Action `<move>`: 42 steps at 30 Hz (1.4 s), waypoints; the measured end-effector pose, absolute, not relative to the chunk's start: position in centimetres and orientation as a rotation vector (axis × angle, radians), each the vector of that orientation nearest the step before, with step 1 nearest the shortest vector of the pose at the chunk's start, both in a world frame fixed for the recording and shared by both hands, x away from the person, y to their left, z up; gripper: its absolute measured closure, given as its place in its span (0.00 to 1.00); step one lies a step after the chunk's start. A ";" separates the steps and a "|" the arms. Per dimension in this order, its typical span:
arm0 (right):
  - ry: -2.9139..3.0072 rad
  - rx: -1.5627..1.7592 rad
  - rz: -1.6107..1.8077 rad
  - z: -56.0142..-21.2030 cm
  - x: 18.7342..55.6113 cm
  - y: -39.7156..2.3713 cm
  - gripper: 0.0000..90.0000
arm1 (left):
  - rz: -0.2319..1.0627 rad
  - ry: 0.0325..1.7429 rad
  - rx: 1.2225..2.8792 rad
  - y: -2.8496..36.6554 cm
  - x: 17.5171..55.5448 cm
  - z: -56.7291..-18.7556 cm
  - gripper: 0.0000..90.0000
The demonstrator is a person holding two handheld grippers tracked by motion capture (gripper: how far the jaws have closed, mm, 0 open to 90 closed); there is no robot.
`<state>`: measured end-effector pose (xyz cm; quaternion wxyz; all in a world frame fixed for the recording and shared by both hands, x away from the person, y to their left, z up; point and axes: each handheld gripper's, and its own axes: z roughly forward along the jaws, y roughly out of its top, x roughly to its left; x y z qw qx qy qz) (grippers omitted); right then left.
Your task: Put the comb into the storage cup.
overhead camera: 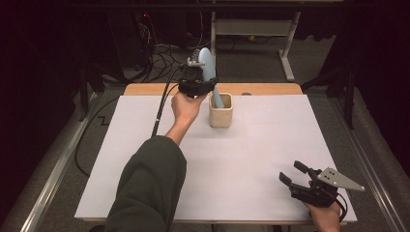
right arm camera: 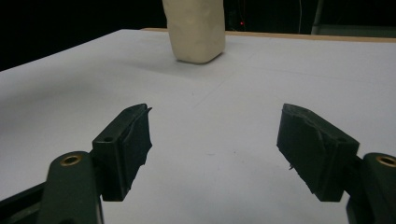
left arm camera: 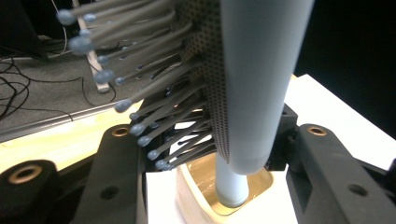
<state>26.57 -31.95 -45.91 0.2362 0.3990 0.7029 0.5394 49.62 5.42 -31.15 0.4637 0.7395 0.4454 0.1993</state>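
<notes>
Standing alone mid-table, cream cup (overhead camera: 221, 115) holds left gripper's (overhead camera: 199, 83) hairbrush (overhead camera: 208, 65).

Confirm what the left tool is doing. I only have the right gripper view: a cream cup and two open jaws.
Observer: The left tool is shut on a light blue hairbrush, above the cup.
Operator: Is the brush inside the cup?
Observer: Its handle end is. The left gripper view shows the handle reaching down into the cup's opening, bristles above the rim.
Operator: Where is the right tool on the table?
Observer: The high view puts the right tool at the near right corner of the white table cover, apart from the cup.
</notes>
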 end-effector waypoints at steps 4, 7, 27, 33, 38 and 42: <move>1.930 1.093 1.480 -45.9 26.5 -32.0 0.29 | 0.488 1.095 1.829 5.4 49.7 -31.4 0.61; 1.929 1.093 1.480 -45.9 26.5 -32.0 0.29 | 0.479 1.098 1.831 5.3 49.8 -31.6 0.60; 1.929 1.086 1.485 -45.9 26.5 -31.9 0.30 | 0.454 1.114 1.855 4.6 50.2 -32.8 0.59; 1.931 1.082 1.488 -45.9 26.5 -31.9 0.30 | 0.452 1.113 1.864 4.4 50.2 -33.2 0.59; 1.931 1.084 1.493 -45.8 26.5 -32.0 0.30 | 0.430 1.123 1.874 4.4 50.3 -33.6 0.59; 1.935 1.084 1.495 -45.8 26.5 -32.0 0.30 | 0.416 1.133 1.884 4.6 50.4 -33.9 0.59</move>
